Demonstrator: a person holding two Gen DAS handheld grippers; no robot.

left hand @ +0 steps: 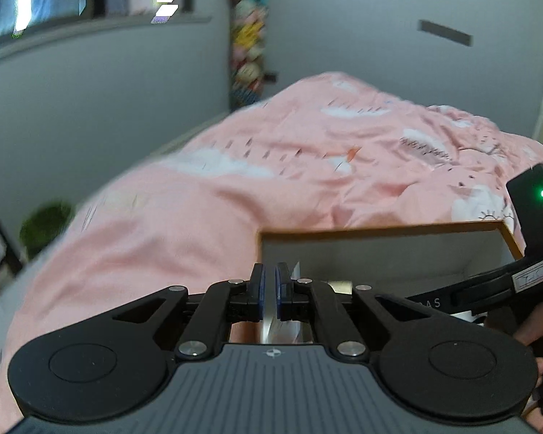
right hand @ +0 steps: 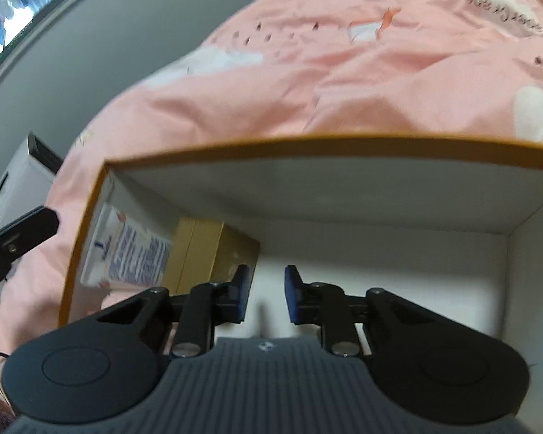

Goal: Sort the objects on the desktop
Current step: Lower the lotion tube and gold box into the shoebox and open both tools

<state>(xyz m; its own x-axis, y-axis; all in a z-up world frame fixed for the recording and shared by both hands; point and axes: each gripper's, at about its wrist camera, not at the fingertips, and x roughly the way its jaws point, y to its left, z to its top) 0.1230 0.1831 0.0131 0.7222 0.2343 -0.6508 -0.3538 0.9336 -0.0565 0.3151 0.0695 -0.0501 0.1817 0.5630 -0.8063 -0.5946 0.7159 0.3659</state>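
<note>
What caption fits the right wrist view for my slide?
Right gripper, jaws apart and empty, hangs inside the orange-rimmed box beside a gold carton and white packet.

Soft pink cloth quilt [right hand: 257,83] — matt white cardboard box [right hand: 344,195], glossy gold carton [right hand: 210,249].

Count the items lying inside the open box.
2. A white printed packet leans on the left wall of the box; a gold carton sits just right of it. More may hide under the right claw.
</note>
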